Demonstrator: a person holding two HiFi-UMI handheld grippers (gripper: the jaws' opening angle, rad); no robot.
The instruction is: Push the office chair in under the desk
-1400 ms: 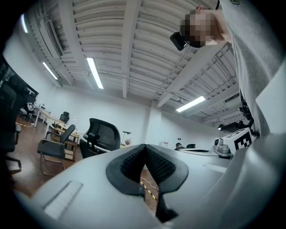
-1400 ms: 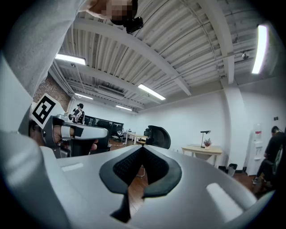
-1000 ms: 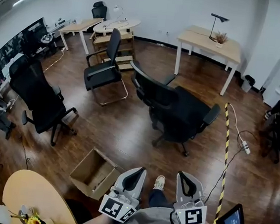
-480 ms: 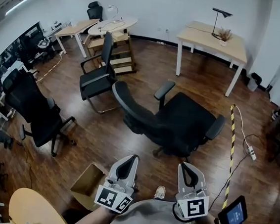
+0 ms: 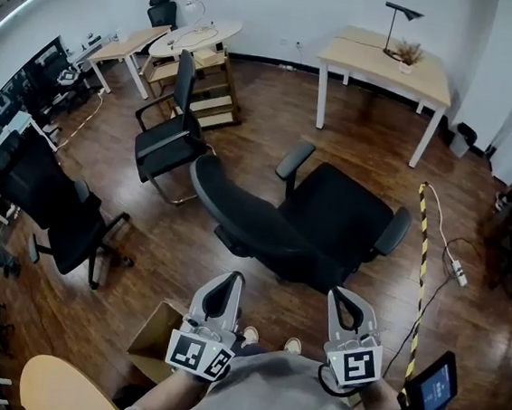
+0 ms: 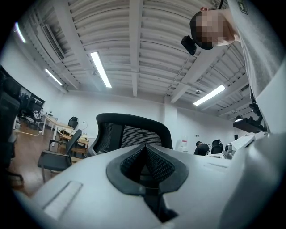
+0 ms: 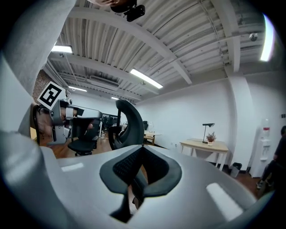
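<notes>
Far across the room the desk (image 5: 389, 63) waits, the office chair (image 5: 327, 221) well short of it. Left gripper (image 5: 229, 283) and right gripper (image 5: 343, 298), jaws together and empty, hover behind its backrest (image 5: 237, 214). Next, I reckon: press and push.

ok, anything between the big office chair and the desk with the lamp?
No. In the head view only bare wood floor lies between the office chair and the desk; the striped tape runs off to the right.

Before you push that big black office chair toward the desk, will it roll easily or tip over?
The office chair probably glides on the smooth wood floor, though its base is mostly hidden. Its backrest leans back, so a high push may rock or swivel it rather than tip it. It looks bulky, likely fairly heavy.
</notes>
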